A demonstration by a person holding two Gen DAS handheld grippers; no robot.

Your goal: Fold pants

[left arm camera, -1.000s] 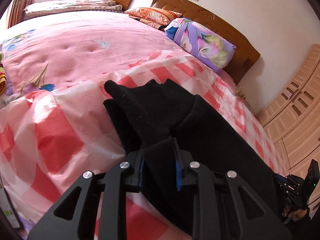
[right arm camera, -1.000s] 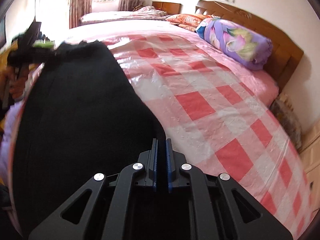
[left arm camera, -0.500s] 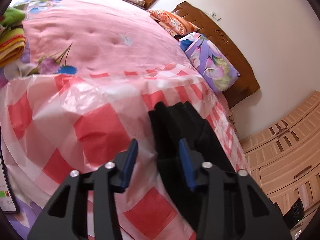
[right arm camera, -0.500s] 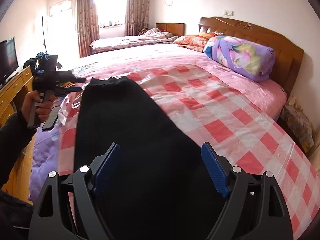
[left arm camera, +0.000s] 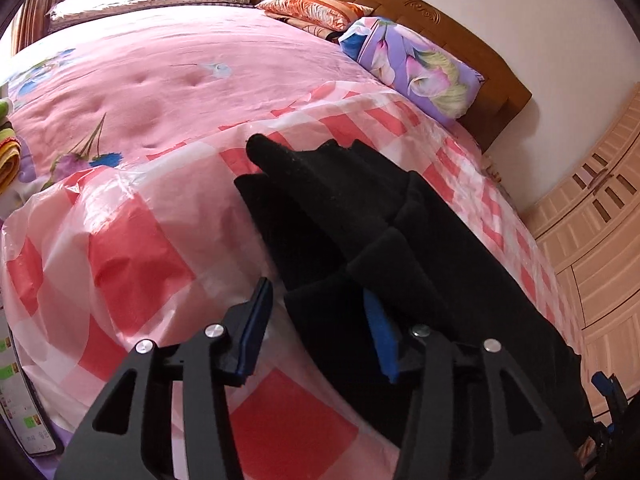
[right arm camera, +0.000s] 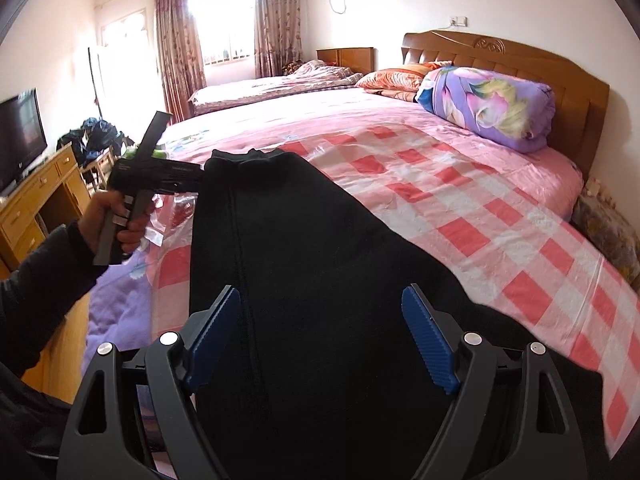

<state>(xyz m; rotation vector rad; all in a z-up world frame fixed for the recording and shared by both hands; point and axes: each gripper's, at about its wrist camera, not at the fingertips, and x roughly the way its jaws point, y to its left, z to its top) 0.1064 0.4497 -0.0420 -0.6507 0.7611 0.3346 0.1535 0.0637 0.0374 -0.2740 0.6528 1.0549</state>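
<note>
Black pants [right arm camera: 304, 264] lie lengthwise on the red-and-white checked plastic sheet [right arm camera: 472, 216] on the bed. In the left wrist view their bunched end [left arm camera: 344, 216] lies just ahead of my left gripper [left arm camera: 320, 316], which is open, with a fold of cloth between its blue pads. My right gripper [right arm camera: 320, 324] is open wide above the near end of the pants, holding nothing. The left gripper also shows in the right wrist view [right arm camera: 160, 176], hand-held at the far end of the pants.
A purple floral pillow [right arm camera: 488, 108] and an orange pillow [right arm camera: 400, 76] lie by the wooden headboard [right arm camera: 520, 52]. A pink quilt [left arm camera: 152, 80] covers the bed's far side. A wooden desk with a TV [right arm camera: 20, 136] stands left. A wardrobe [left arm camera: 600, 216] stands right.
Both grippers were shut on the pants a second ago and have opened. The pants now lie flat on the sheet. The left gripper has moved back toward the pants' end.
</note>
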